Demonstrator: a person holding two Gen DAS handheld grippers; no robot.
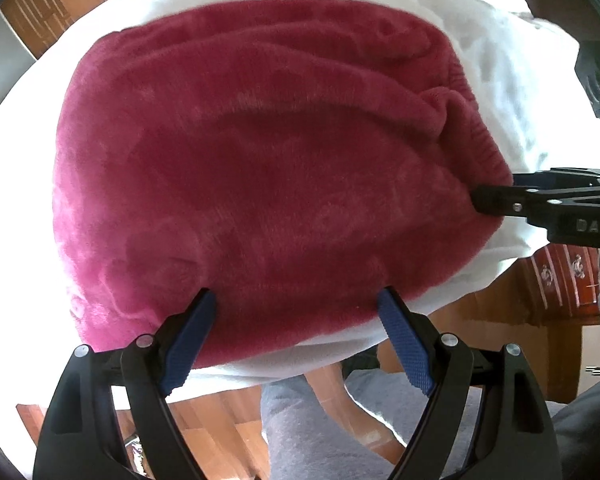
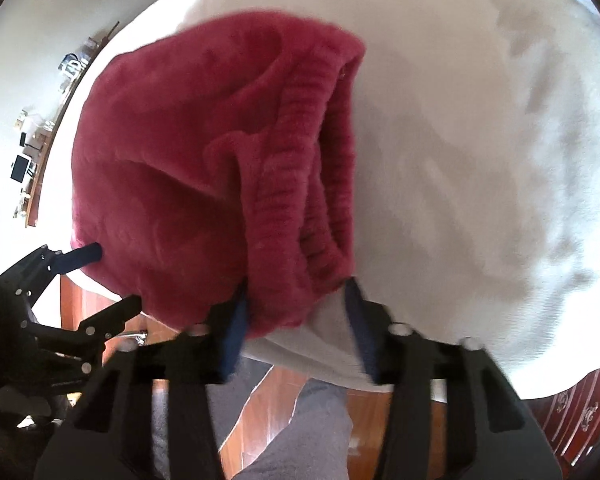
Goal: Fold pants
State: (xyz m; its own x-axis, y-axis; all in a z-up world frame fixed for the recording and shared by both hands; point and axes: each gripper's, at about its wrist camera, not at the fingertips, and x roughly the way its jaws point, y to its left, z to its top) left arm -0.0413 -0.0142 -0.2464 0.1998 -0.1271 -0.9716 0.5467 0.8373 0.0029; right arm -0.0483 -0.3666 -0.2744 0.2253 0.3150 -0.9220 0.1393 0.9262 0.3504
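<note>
On white bed (image 1: 500, 80): one folded red pants (image 1: 260, 152), two hand-held grippers.

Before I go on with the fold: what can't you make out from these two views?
- Dark red fleece pants: lower layers and legs, hidden under the top fold in both views.
- Right gripper: motion-blurred in the right wrist view; contact with the ribbed waistband unclear.
- White-covered table: edges cut off.

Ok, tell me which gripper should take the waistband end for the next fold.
Right, probably. The right gripper sits open at the ribbed waistband of the pants, one finger on each side of its edge. The left gripper is open at the plain near edge, away from it.
</note>
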